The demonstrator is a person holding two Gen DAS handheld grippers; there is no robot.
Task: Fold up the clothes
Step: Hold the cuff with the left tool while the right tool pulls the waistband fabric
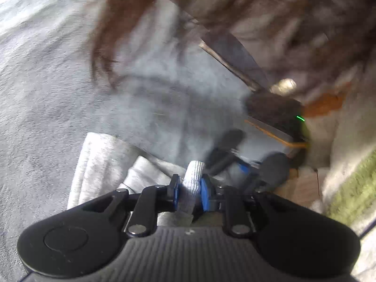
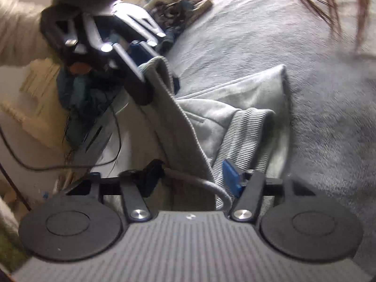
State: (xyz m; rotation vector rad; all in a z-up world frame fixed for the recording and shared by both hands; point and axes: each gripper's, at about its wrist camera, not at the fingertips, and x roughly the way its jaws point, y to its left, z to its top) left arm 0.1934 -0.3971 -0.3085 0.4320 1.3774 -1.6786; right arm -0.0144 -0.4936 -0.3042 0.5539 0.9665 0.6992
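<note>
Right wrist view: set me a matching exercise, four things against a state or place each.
Things:
1 left gripper
2 right gripper
3 blanket
4 clothes pile

States or places:
a under the sweatshirt
b jaws apart, cloth between
c heaped behind the left gripper
d shut on a sweatshirt edge

Pairs: 1-d, 2-b, 3-a, 4-c.

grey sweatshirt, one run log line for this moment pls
item: grey sweatshirt on grey blanket | left gripper: shut on ribbed hem | right gripper: open, fabric between jaws | stage: fold underway
</note>
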